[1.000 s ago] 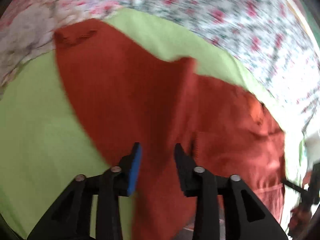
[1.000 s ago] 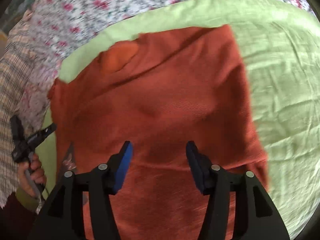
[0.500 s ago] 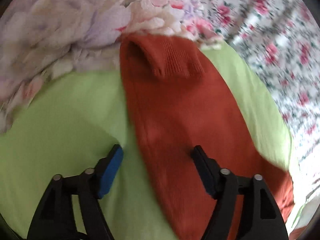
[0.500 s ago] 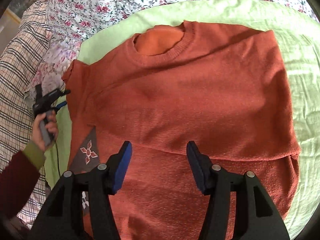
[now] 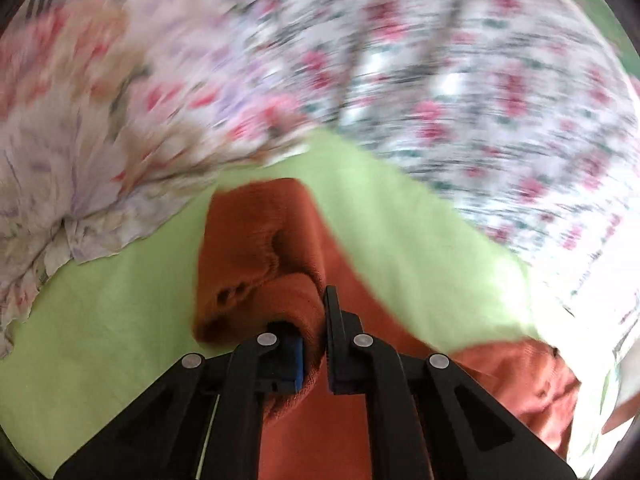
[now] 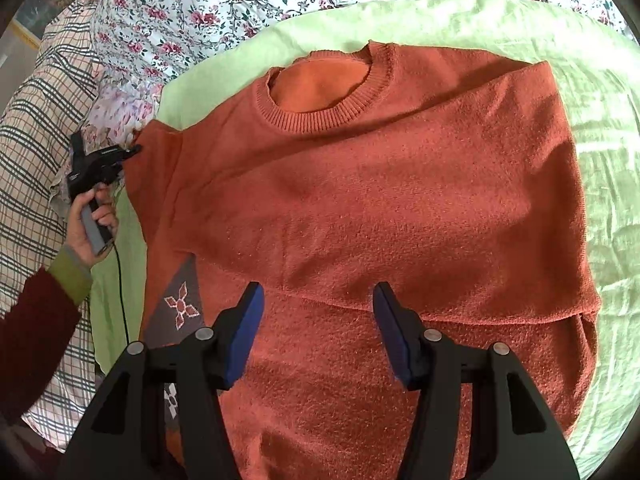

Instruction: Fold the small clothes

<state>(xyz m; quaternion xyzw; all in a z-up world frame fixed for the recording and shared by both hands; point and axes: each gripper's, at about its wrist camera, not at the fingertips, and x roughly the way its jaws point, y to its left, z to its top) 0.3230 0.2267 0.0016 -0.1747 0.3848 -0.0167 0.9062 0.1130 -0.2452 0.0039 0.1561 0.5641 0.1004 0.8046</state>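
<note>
An orange sweater (image 6: 380,200) lies spread on the bed's green sheet (image 6: 600,128), its sleeve bunched near the floral bedding. The left gripper (image 5: 316,328) pinches that sleeve; the right gripper (image 6: 320,332) hovers over the sweater, fingers released.

A light green sheet (image 6: 600,160) fills the right and upper centre of my right view. A floral bedspread (image 6: 224,4) runs across the top. A plaid cloth (image 6: 32,128) occupies the left edge. My left view is blurred.
</note>
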